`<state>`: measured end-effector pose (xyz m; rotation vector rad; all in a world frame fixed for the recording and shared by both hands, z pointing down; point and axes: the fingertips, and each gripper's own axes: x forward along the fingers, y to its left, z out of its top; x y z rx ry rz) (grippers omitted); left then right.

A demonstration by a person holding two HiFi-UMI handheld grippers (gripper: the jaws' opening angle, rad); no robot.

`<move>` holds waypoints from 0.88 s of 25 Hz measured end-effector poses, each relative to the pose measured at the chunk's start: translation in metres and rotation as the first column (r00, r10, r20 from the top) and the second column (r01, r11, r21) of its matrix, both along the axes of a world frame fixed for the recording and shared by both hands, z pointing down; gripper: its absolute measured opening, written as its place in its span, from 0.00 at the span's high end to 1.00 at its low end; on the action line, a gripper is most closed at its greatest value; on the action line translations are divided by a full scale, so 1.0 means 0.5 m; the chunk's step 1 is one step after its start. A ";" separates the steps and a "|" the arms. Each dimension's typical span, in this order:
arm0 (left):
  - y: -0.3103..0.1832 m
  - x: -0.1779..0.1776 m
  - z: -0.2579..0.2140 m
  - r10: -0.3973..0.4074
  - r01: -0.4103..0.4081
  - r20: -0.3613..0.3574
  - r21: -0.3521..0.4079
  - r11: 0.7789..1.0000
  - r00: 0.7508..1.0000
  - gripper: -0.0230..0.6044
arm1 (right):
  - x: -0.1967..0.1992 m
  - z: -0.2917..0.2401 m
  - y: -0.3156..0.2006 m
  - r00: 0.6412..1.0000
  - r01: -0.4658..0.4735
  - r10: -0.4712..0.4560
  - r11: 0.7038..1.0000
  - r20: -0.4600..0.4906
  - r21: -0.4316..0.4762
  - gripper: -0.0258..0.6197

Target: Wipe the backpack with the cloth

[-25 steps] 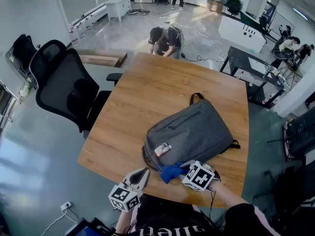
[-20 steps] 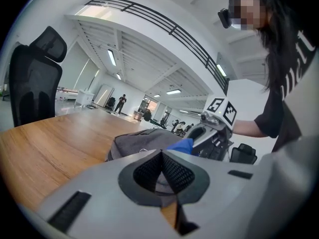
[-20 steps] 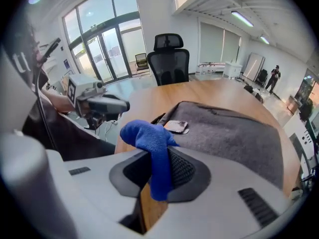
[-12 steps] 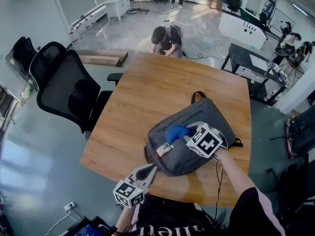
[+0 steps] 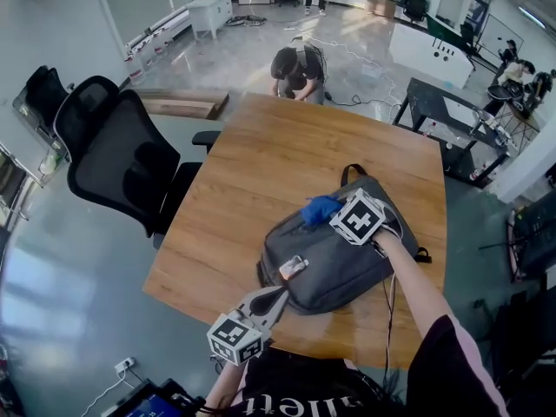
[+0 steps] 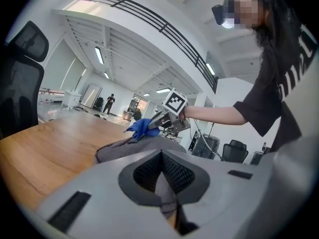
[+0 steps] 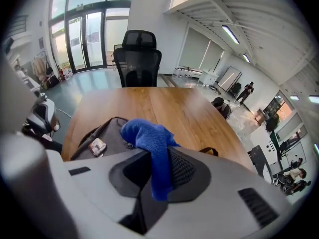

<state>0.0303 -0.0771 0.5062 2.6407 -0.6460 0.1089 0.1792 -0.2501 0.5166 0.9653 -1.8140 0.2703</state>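
Observation:
A grey backpack (image 5: 334, 254) lies flat on the wooden table (image 5: 261, 159), with a small tag (image 5: 292, 267) near its near end. My right gripper (image 5: 332, 212) is shut on a blue cloth (image 5: 319, 208) and presses it on the backpack's far end, next to the top handle. In the right gripper view the cloth (image 7: 148, 136) hangs out between the jaws over the backpack (image 7: 107, 133). My left gripper (image 5: 276, 294) is at the backpack's near edge. In the left gripper view its jaws (image 6: 161, 153) are shut with grey backpack fabric pinched between them.
A black office chair (image 5: 122, 159) stands at the table's left side. A person (image 5: 295, 66) crouches on the floor beyond the table's far end. A dark table (image 5: 443, 115) stands at the right. Cables lie on the floor behind.
My right gripper has carried the cloth from the backpack's near edge across its top to the far end. The left gripper has moved up to the backpack's near edge.

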 end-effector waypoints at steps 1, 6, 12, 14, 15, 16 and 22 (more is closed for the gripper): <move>0.000 0.001 0.002 0.000 0.000 0.001 -0.005 1.000 1.000 0.97 | 0.002 0.005 0.016 1.000 0.007 -0.007 1.000 0.002 -0.006 0.84; -0.004 0.006 0.011 -0.013 0.013 -0.004 -0.027 1.000 1.000 0.97 | 0.014 0.018 0.108 1.000 0.007 -0.007 1.000 0.012 0.011 0.84; -0.001 0.033 0.017 0.009 -0.009 0.001 -0.038 0.999 1.000 0.97 | 0.036 0.032 0.214 1.000 -0.004 0.004 1.000 -0.008 0.022 0.84; 0.001 0.047 0.013 0.023 -0.023 0.005 -0.042 0.999 1.000 0.97 | 0.048 0.043 0.252 1.000 -0.028 0.028 0.999 -0.001 0.019 0.84; 0.003 0.053 0.013 0.032 -0.031 0.008 -0.043 0.999 0.999 0.97 | 0.052 0.050 0.272 0.999 -0.043 0.043 0.999 0.009 0.013 0.84; 0.004 0.058 0.016 0.041 -0.041 0.008 -0.042 0.998 0.999 0.97 | 0.055 0.057 0.293 0.998 -0.059 0.059 0.998 0.020 0.005 0.84; 0.012 0.084 0.032 0.085 -0.084 0.016 -0.044 0.995 0.996 0.97 | 0.079 0.106 0.418 0.972 -0.210 0.214 0.976 0.094 -0.048 0.84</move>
